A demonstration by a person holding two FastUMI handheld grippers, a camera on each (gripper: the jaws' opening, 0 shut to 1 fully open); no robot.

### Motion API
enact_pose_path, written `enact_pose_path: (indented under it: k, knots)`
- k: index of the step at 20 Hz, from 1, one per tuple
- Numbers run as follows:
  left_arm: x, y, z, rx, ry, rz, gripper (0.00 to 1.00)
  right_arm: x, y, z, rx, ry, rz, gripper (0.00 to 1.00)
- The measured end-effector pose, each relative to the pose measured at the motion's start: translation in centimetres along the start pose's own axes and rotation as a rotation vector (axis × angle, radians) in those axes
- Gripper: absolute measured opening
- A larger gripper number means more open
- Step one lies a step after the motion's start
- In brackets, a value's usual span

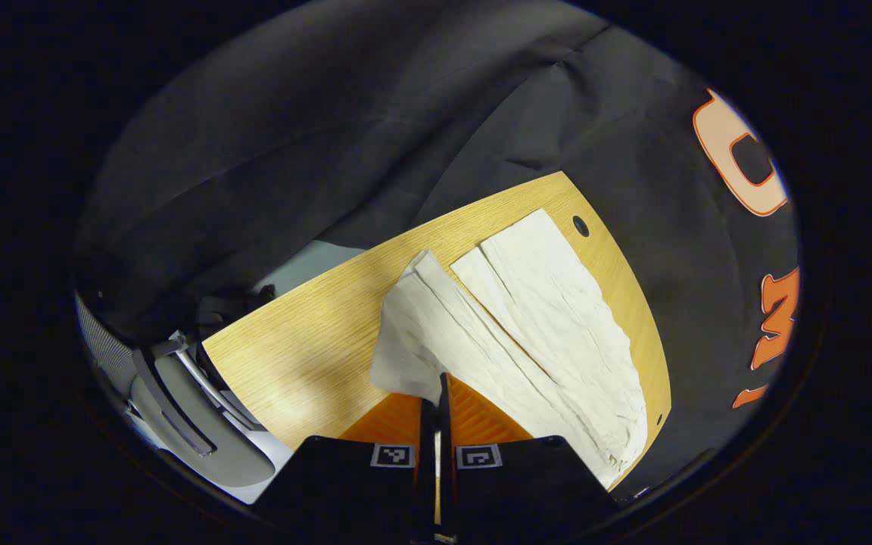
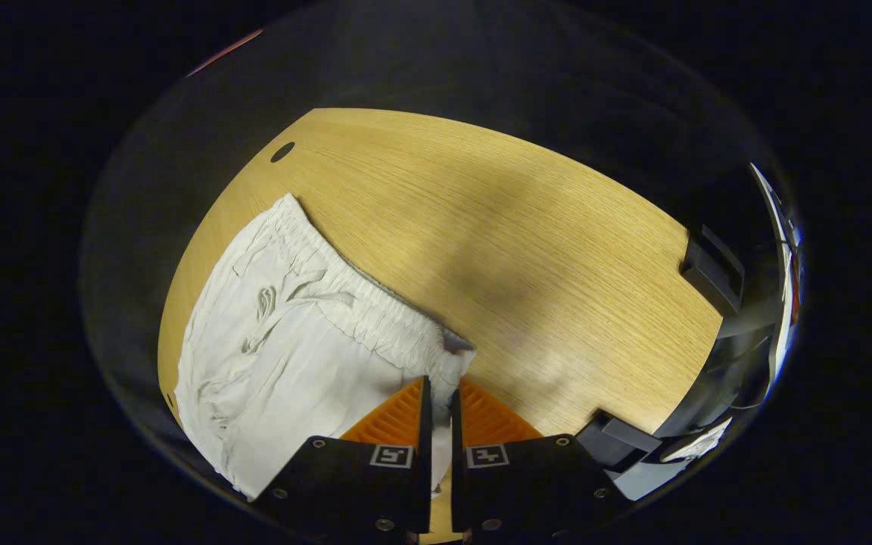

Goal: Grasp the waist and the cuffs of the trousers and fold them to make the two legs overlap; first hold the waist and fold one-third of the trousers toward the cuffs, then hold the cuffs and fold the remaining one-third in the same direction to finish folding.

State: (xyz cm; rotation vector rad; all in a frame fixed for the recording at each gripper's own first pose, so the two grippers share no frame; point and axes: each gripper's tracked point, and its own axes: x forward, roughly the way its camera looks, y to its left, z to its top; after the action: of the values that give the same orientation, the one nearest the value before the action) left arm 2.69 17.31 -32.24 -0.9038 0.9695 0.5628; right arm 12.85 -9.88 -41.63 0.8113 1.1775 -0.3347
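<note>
Pale cream trousers [image 1: 527,318] lie on a light wooden table [image 1: 307,356]. In the left gripper view the two legs run away from me; the nearer leg's cuff [image 1: 406,341] is lifted and bunched, and my left gripper [image 1: 436,390] is shut on it. In the right gripper view the elastic waistband [image 2: 360,303] with its drawstring [image 2: 269,299] lies across the table [image 2: 519,257]. My right gripper [image 2: 440,393] is shut on the waistband's near corner, which is raised a little.
The black booth cloth [image 1: 375,121] hangs behind the table. A grey office chair [image 1: 186,401] stands off the table's left edge. A cable hole [image 1: 580,225] sits near the far corner. Dark brackets [image 2: 712,272] sit beside the table's right edge.
</note>
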Motion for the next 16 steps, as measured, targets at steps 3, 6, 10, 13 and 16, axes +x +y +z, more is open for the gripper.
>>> enact_pose_path:
  k: [3, 6, 10, 13, 16]
  knots:
    - [-0.3, -0.6, 0.5, -0.01, -0.012, -0.018, 0.06, -0.9, 0.3, 0.6, 0.073, -0.009, 0.083, 0.04]
    - [-1.0, -1.4, 1.6, -0.033, -0.031, -0.041, 0.06, -2.8, 0.2, 1.6, 0.107, -0.013, 0.127, 0.04]
    - [-1.5, -3.4, 3.4, -0.004, -0.043, -0.059, 0.07, -4.2, 1.0, 2.4, 0.121, 0.004, 0.157, 0.04]
    - [-1.5, -5.1, 4.8, 0.049, -0.045, -0.065, 0.06, -5.8, 0.7, 3.0, 0.108, 0.028, 0.151, 0.04]
    - [-0.8, -7.2, 6.4, 0.096, -0.026, -0.08, 0.06, -6.0, 2.3, 3.7, 0.12, 0.03, 0.156, 0.04]
